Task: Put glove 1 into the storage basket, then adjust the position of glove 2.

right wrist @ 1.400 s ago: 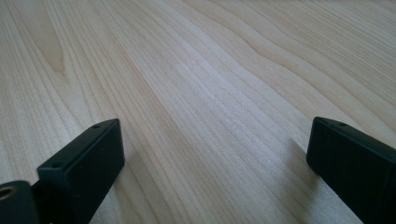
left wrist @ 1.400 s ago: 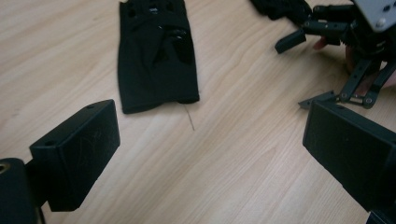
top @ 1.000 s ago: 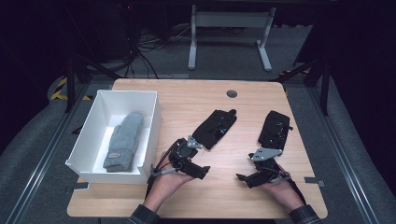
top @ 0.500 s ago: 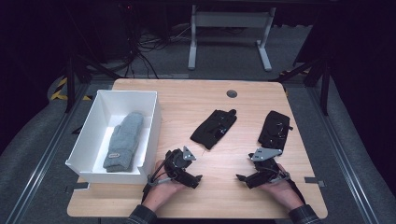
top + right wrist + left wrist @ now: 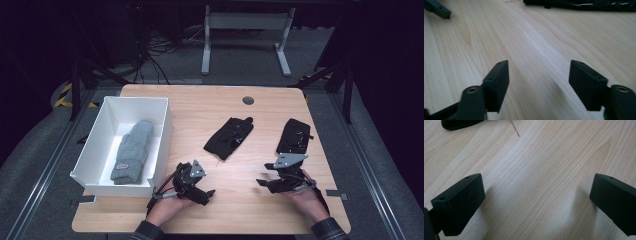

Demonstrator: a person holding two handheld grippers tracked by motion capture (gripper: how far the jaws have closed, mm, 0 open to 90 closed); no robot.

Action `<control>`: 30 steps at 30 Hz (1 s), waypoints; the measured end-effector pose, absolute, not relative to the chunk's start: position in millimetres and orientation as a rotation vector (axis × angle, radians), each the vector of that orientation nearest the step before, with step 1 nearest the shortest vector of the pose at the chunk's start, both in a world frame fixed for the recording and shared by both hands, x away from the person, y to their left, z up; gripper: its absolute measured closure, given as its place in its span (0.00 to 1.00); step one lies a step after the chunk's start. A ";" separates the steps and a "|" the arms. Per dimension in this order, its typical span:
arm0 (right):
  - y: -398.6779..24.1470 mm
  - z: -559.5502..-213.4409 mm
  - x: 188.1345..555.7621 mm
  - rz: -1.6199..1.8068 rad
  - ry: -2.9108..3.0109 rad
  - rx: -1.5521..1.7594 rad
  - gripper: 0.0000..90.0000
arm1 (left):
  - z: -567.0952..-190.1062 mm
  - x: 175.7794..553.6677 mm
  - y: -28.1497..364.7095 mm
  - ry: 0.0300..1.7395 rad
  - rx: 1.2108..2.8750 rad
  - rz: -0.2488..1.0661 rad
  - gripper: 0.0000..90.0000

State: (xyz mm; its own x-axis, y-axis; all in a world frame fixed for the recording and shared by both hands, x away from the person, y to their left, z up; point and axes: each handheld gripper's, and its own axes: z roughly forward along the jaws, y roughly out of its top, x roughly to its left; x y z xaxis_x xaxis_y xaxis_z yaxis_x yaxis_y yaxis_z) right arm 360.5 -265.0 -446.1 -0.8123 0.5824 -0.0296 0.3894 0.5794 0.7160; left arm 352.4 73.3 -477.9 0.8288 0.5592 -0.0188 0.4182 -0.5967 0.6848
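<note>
Left gripper [image 5: 192,189] sank toward the table [image 5: 210,107], bare wood between its fingers [image 5: 459,203]

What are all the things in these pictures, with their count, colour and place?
Knitted grey mitten: one, grey, lying inside the tray.
Rectangular white tray: one, white, on the left part of the table.
Black fabric gloves: two, black, one at the table's middle, one farther right.
Light wooden table: one, pale wood.
Left claw: one, black, jaws open over bare wood beside the tray.
Right claw: one, black, jaws just been closing, nothing between them, near the right glove.
</note>
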 end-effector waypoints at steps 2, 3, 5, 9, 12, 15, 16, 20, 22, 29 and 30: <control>-270.5 -439.0 364.7 1.070 2.531 0.813 0.49 | -478.0 352.0 74.4 0.712 2.297 0.253 0.00; -273.6 -434.9 367.2 1.075 2.524 0.821 0.53 | -478.2 351.8 74.7 0.710 2.295 0.254 0.00; -280.5 -427.5 373.3 1.084 2.510 0.824 0.65 | -478.1 351.3 76.3 0.699 2.299 0.250 0.00; -298.3 -418.2 386.2 1.104 2.474 0.880 0.82 | -478.2 350.9 79.9 0.676 2.303 0.242 0.00; -314.7 -415.5 394.8 1.088 2.449 0.929 0.96 | -478.2 351.0 81.1 0.672 2.304 0.246 0.00; -325.0 -414.3 398.2 1.059 2.429 0.958 1.00 | -478.3 350.8 81.2 0.674 2.303 0.244 0.00; -333.2 -413.6 400.4 1.053 2.413 0.982 1.00 | -478.3 350.8 81.2 0.674 2.303 0.244 0.00; -355.4 -415.1 405.3 1.010 2.365 1.059 1.00 | -478.3 350.8 81.4 0.674 2.303 0.245 0.00; -364.0 -420.9 406.0 0.968 2.364 1.086 1.00 | -478.4 350.3 81.6 0.679 2.300 0.244 0.00; -366.6 -435.5 408.2 0.900 2.416 1.094 1.00 | -478.4 350.4 81.6 0.679 2.300 0.243 0.00; -365.8 -437.1 408.8 0.891 2.427 1.096 1.00 | -478.4 350.4 81.6 0.679 2.301 0.243 0.00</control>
State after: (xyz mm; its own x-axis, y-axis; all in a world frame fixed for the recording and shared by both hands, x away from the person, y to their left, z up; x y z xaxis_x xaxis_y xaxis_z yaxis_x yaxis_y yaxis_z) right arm 408.8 -365.8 -437.1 -0.6485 0.7600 -0.0426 0.5521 0.5081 0.6611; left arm 350.4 81.6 -478.4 0.8441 0.5359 -0.0200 0.4014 -0.6065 0.6863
